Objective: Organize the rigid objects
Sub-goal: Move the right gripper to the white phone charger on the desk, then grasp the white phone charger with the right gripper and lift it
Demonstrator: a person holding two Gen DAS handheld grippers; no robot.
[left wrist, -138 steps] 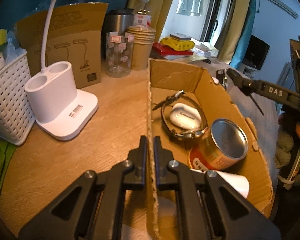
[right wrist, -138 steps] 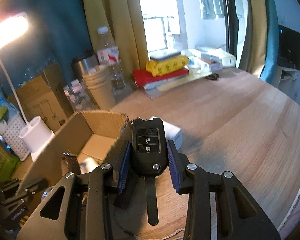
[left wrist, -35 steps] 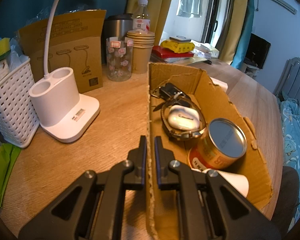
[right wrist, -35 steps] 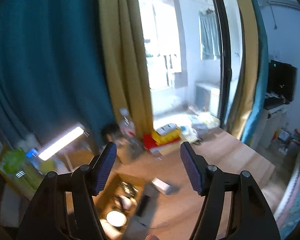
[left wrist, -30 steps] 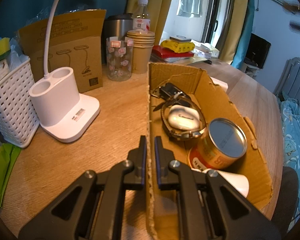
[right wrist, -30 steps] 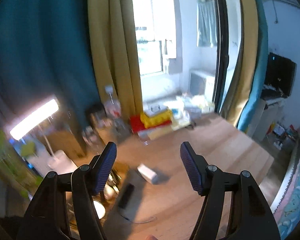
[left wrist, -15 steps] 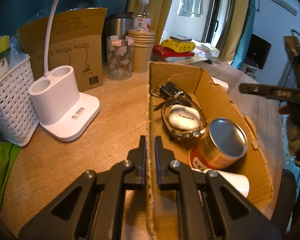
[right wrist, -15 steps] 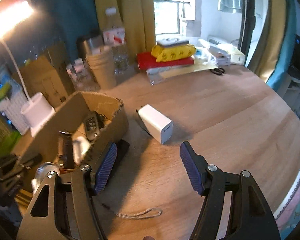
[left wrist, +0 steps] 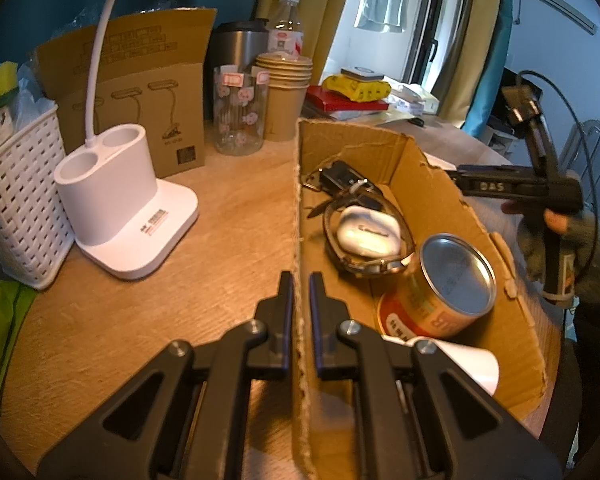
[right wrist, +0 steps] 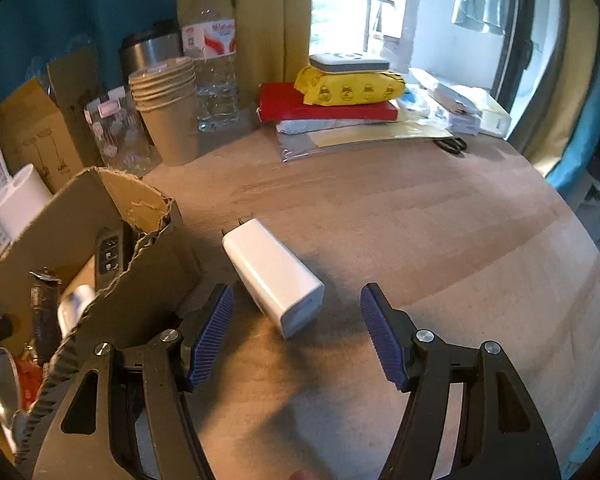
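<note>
The left gripper [left wrist: 300,292] is closed on the left wall of the cardboard box [left wrist: 432,184], one finger on each side of the wall. The right gripper [right wrist: 296,320] is open and holds nothing; its blue ribbed pads [right wrist: 210,336] stand wide apart above the wooden surface [right wrist: 440,232].

Box contents, left wrist view: a car key [left wrist: 340,178] at the far end, a wristwatch [left wrist: 364,264] curled around a white earbud case [left wrist: 366,232], a metal can [left wrist: 440,288] lying on its side with an orange label whose print is too small to read, and a white paper cup [left wrist: 468,364] at the near end.

Only the left wrist view shows the letters "DAS" on the right gripper body [left wrist: 512,188], and a white lamp base [left wrist: 124,216] beside a white basket [left wrist: 16,200].

Only the right wrist view shows the white charger [right wrist: 274,276]. It lies flat on the surface just right of the box, prongs pointing far, between the open pads and slightly beyond them, touching neither. Far behind stand paper cups [right wrist: 168,108] and a water bottle [right wrist: 214,52] with a red-and-white label that is not legible.
</note>
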